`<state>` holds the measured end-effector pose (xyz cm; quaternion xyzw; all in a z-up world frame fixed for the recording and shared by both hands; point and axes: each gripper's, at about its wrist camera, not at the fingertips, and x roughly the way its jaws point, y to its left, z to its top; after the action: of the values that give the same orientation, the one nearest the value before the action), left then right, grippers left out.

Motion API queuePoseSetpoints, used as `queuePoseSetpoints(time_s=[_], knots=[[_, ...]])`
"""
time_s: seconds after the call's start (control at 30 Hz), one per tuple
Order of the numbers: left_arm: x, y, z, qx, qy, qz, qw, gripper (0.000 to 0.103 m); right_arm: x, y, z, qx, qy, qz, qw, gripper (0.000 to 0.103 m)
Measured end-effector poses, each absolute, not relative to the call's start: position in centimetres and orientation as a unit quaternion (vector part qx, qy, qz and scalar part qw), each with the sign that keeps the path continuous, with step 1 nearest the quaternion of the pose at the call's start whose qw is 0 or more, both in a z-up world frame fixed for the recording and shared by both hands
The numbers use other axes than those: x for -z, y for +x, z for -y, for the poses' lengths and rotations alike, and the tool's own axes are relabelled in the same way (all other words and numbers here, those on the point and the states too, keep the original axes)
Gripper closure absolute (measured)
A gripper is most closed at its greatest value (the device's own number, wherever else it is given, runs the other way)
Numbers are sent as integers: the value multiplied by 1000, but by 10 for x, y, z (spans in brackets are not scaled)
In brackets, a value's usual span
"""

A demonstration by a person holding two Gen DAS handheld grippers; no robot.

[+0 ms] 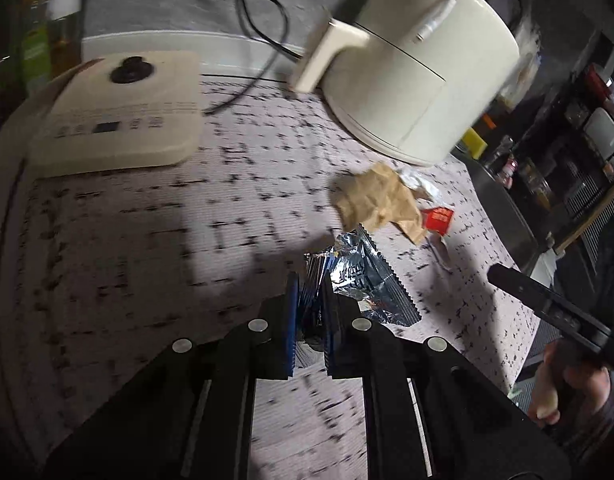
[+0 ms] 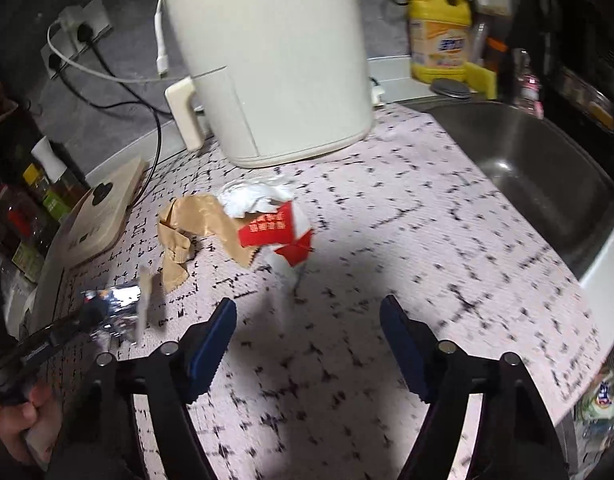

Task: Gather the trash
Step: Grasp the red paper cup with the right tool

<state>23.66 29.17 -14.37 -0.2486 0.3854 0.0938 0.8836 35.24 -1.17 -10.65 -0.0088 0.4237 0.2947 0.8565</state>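
Note:
My left gripper (image 1: pixel 312 280) is shut on a silver and blue foil wrapper (image 1: pixel 367 276) just above the patterned counter mat. The wrapper also shows at the left of the right wrist view (image 2: pixel 115 304), by the left gripper's dark finger. Beyond it lie a crumpled brown paper bag (image 1: pixel 377 198), a red and white carton (image 2: pixel 279 230) and crumpled white paper (image 2: pixel 253 196). My right gripper (image 2: pixel 307 316) is open and empty, low over the mat a little in front of the carton. It shows as a dark bar at the right edge of the left wrist view (image 1: pixel 547 304).
A cream air fryer (image 2: pixel 267 60) stands behind the trash. A flat cream appliance (image 1: pixel 123 108) lies at the back left with black cables. A steel sink (image 2: pixel 539 184) is at the right, with a yellow detergent bottle (image 2: pixel 439 36) behind it. Bottles stand at the left edge.

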Motion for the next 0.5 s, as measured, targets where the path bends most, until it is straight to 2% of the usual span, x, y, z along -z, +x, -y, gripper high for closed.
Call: queuePoseSetpoints(time_s=[0.17, 0.37, 0.43, 0.5], knots=[[141, 205, -315, -135, -254, -382, 878, 92, 121, 367, -19, -308, -26, -432, 847, 43], [141, 176, -327, -177, -259, -377, 871, 92, 128, 380, -38, -302, -45, -424, 852, 44], [141, 167, -328, -186, -265, -373, 870, 92, 132, 384, -41, -298, -54, -431, 850, 57], [140, 159, -328, -194, -270, -368, 868, 92, 136, 386, -43, -288, -70, -434, 851, 79]])
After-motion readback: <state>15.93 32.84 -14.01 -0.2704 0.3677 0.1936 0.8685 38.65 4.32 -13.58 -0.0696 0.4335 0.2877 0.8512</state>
